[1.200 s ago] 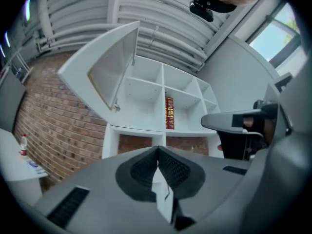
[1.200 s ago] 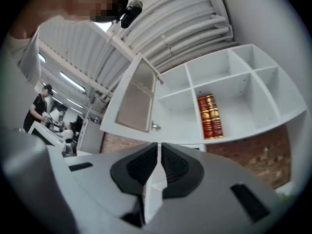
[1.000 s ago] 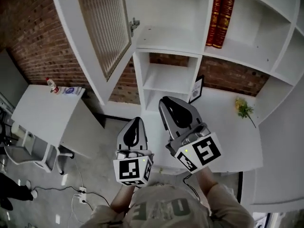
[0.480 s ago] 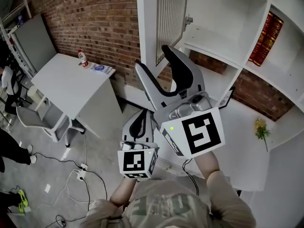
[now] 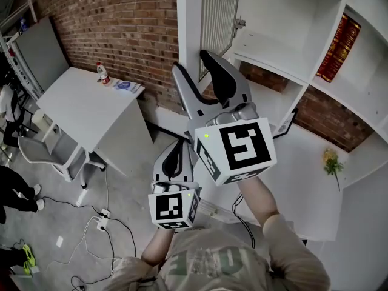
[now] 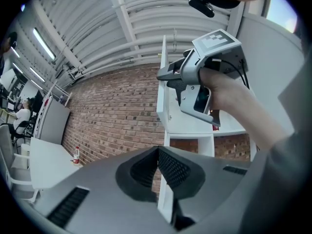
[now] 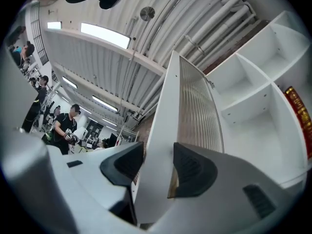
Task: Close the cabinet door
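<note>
Cabinet door (image 5: 217,17) now sits between right gripper's (image 5: 194,71) jaws, just closing.

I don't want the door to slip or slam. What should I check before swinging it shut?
1. Is the cabinet door open and waiting to be closed: ok.
2. Door edge between the jaws of the right claw, which have just been closing: ok.
3. Grip firm on the door: cannot tell.
4. The left claw shut, empty and held below the right claw: ok.
5. Nothing sticking out over the shelf behind the door: ok; the red books stand in another compartment.
</note>
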`<state>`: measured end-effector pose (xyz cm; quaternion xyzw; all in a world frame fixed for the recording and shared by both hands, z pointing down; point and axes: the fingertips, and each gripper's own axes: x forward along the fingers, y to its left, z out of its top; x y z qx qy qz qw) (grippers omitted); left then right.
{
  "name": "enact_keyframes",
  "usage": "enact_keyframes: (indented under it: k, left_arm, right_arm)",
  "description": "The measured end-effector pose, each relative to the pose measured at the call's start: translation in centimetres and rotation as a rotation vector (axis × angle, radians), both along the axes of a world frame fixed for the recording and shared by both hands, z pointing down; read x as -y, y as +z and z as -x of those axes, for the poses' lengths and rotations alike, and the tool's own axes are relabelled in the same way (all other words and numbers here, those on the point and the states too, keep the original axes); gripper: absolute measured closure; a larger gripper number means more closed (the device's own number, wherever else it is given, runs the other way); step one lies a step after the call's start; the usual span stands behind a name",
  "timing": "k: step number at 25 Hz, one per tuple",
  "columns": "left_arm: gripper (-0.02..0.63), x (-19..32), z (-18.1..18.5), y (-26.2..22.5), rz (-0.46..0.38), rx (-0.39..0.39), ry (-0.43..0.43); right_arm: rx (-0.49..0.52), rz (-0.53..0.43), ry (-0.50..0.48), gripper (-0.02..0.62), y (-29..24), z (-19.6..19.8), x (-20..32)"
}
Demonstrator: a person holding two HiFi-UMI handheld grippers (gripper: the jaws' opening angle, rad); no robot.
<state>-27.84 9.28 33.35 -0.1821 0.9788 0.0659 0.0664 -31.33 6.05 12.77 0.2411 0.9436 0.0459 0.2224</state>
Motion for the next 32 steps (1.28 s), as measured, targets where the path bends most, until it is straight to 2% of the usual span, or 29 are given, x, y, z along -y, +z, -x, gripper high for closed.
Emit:
enact_keyframes:
  k: [7,20,27,32]
  left_arm:
    - [0.592,-0.9,0.5,-0.2,-0.012,0.0,-0.019]
    - [0.592,0.5,-0.2,-0.9,0.0,0.019,-0.01]
    - [0.592,1.6,-0.2,-2.1,0.013,0.054,0.012]
    - [0.593,3.1,-0.4,-2.7,0.017,0.077,0.057]
  right_arm:
    - [-0.017,0.02,-0.024,0.408,0.0,0.1,-0.1]
    - [-0.056,0.062,-0.082,0.43,0.4,-0.8,1.4]
    - [-0.034,0.028,-0.075,0.449,0.2,-2.3,3.2]
    - [-0.024,0.028,-0.061,0.449,0.3,-3.6,4.9]
